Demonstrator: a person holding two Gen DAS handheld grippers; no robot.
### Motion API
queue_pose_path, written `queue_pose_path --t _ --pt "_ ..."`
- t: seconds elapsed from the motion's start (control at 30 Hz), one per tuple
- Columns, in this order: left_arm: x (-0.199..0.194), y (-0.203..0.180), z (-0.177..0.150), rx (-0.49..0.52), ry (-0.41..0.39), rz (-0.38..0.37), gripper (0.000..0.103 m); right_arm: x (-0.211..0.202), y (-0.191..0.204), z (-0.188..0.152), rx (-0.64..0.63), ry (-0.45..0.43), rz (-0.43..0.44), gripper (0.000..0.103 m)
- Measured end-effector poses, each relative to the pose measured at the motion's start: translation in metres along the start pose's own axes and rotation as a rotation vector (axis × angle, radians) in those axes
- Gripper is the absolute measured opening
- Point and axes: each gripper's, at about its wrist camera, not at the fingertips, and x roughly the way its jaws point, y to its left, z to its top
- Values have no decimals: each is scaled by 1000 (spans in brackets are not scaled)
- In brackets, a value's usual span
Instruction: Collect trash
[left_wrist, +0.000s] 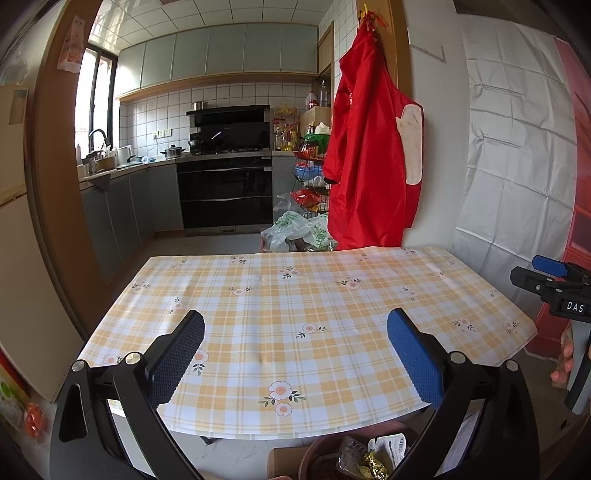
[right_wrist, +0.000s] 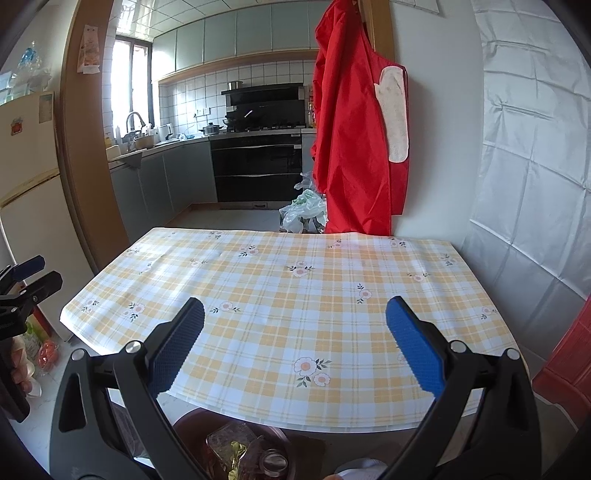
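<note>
While trash: wrappers (left_wrist: 373, 456) fill the brown bin (left_wrist: 314, 452) below both hand-held grippers.
Left hand-held gripper (left_wrist: 295, 356): spread, empty.
Right hand-held gripper (right_wrist: 295, 354): spread, empty.
Worktop (left_wrist: 295, 295): checked floral cloth, kitchen beyond.

The table (left_wrist: 295, 314) stands in the middle, its right side near the wall (left_wrist: 498, 147). Below its near edge sits a bin (right_wrist: 192, 424) with trash (right_wrist: 236, 446) in it. Behind the far edge hangs an apron (left_wrist: 369, 155); left of it, bags (left_wrist: 295, 229) lie on the floor. The stove (left_wrist: 225, 184) is far behind.
</note>
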Motion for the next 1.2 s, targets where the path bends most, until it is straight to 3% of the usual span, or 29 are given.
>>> queue_pose_path --t 1.2 --pt "-7 0 5 7 -11 20 97 -7 -5 4 -9 -7 -12 97"
